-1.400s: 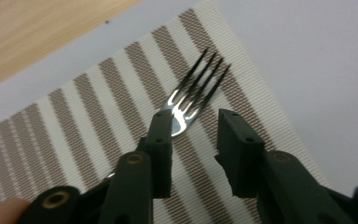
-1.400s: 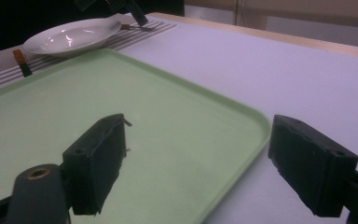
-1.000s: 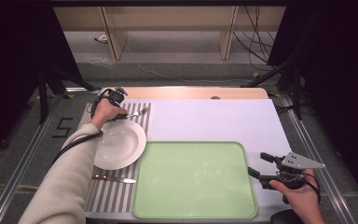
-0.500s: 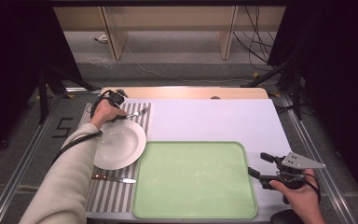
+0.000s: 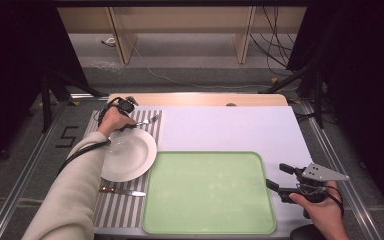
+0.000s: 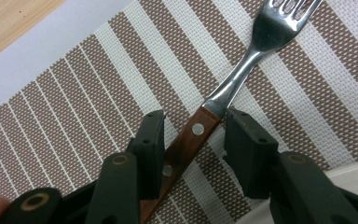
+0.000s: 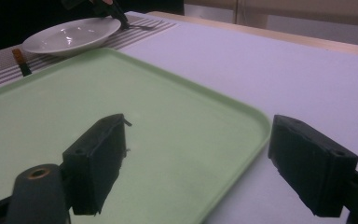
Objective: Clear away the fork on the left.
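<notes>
Striped brown-and-cream placemat (image 5: 125, 200) covers the left end of the worktop (image 5: 230, 127). Left tongs (image 6: 193, 135) sit low at its far edge, jaws spread on either side of the fork (image 6: 233, 88); one jaw looks to touch the wood-scaled handle, the other stands just clear of it. Fork lies flat on the mat, tines pointing away from the tongs, just beyond the rim of the white plate (image 5: 127, 155). Knife (image 5: 122, 191) lies on the mat at the plate's near side. Pale green tray (image 5: 207, 192) lies mid-worktop, its left edge just beside the plate. Right tongs (image 7: 196, 158), held low near the tray's right edge, jaws wide apart, gripping nothing; in the high view they point toward the tray.
</notes>
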`<state>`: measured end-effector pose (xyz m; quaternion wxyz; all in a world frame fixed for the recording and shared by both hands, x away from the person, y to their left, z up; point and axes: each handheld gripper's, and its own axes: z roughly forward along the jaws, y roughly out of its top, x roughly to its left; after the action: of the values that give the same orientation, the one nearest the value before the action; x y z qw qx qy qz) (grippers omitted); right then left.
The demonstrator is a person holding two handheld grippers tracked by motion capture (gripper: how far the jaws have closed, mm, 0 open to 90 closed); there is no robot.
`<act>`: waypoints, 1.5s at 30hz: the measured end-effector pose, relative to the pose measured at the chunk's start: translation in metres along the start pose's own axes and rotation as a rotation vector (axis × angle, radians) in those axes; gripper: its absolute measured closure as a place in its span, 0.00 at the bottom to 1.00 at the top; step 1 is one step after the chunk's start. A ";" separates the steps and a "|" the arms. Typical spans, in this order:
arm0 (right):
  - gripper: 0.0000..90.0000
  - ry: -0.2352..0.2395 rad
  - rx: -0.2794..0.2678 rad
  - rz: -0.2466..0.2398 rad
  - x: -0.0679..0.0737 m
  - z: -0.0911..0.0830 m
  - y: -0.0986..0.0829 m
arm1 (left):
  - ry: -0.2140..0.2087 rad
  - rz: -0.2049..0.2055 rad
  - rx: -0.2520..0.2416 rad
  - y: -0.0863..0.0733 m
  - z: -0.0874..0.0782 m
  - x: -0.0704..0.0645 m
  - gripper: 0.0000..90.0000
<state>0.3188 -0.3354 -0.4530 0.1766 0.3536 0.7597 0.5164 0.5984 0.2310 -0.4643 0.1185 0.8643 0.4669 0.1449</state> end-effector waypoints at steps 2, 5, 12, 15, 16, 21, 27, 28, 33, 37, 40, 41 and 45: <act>0.22 0.000 -0.001 0.000 0.000 0.000 0.000 | -0.003 0.000 0.002 0.000 0.000 0.000 0.65; 0.22 0.001 -0.004 0.000 0.000 0.000 0.000 | -0.004 0.005 0.004 0.001 0.000 0.000 0.65; 0.22 0.001 -0.002 -0.001 0.000 0.000 0.000 | 0.000 0.044 0.015 0.002 0.000 -0.002 0.68; 0.22 0.001 -0.002 -0.001 0.000 0.000 0.000 | -0.002 0.062 0.020 0.003 0.000 -0.002 0.69; 0.22 0.001 -0.002 0.000 0.000 0.000 0.000 | -0.003 0.066 0.022 0.003 0.000 -0.002 0.70; 0.22 0.001 -0.002 -0.001 0.000 0.000 0.000 | -0.002 0.089 0.030 0.005 0.000 -0.004 0.72; 0.22 0.002 -0.001 -0.001 0.000 0.000 0.000 | 0.006 0.123 0.046 0.006 0.000 -0.005 0.75; 0.22 0.002 -0.001 -0.001 0.000 0.000 0.000 | 0.008 0.127 0.046 0.006 0.000 -0.005 0.76; 0.22 0.002 0.001 -0.004 0.000 0.000 0.000 | 0.014 0.145 0.056 0.005 -0.001 -0.004 0.79; 0.22 0.003 0.001 -0.003 0.000 0.000 0.000 | 0.004 0.139 0.059 0.004 -0.001 -0.003 0.84; 0.22 0.003 0.002 -0.004 0.000 0.000 0.000 | 0.007 0.144 0.061 0.004 -0.001 -0.003 0.84; 0.22 0.003 0.002 -0.003 0.000 0.000 0.000 | 0.008 0.146 0.061 0.004 -0.001 -0.003 0.84; 0.22 0.003 0.001 -0.004 0.000 0.000 0.000 | 0.007 0.146 0.062 0.004 -0.001 -0.004 0.85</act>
<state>0.3187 -0.3356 -0.4532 0.1763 0.3515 0.7609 0.5161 0.5995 0.2258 -0.4629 0.0793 0.8988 0.4073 0.1416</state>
